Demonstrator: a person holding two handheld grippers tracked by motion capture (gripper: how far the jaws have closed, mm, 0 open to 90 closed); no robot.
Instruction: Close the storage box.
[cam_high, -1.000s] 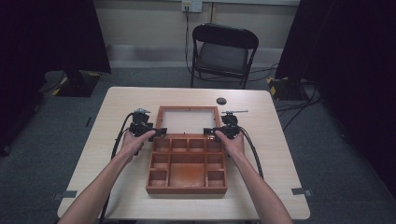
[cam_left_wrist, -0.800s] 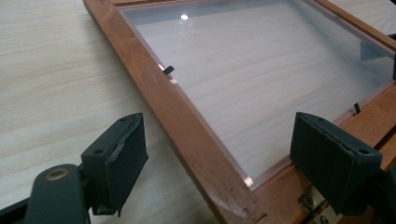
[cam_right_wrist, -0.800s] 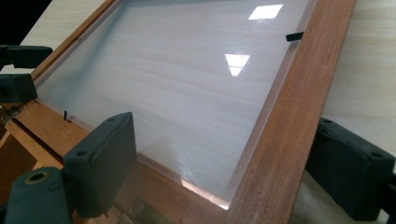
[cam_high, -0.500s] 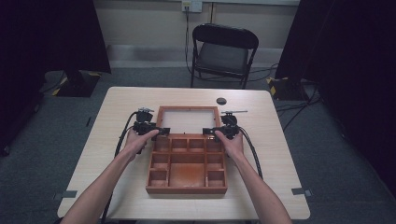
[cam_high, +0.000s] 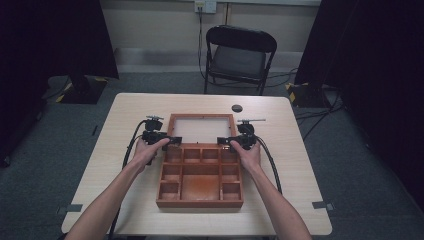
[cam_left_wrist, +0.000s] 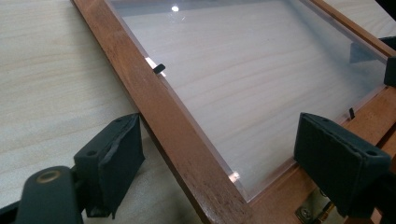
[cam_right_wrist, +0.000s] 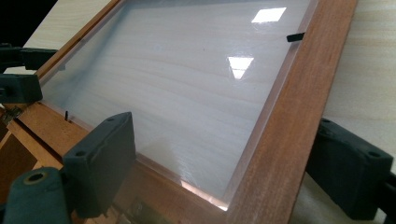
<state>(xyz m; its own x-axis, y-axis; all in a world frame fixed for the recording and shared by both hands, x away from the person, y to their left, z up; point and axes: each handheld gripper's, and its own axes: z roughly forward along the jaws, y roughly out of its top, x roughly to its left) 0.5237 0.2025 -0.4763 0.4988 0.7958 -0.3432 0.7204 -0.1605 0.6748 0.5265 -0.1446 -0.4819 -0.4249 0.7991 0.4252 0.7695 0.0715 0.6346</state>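
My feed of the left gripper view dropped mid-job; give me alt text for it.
The left tool straddles the wooden side rail of the box's open lid, its jaws open and clear of the wood. The lid's clear pane lies flat over the pale table, with a brass hinge at the lower right.

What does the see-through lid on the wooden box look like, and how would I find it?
Look at the middle of the pale wooden table, where a reddish-brown wooden box with many small compartments sits. Its lid is folded back flat on the far side, joined to the box by a brass hinge. Unlike the box, it is a thin wooden frame around one clear pane, with the table showing through.
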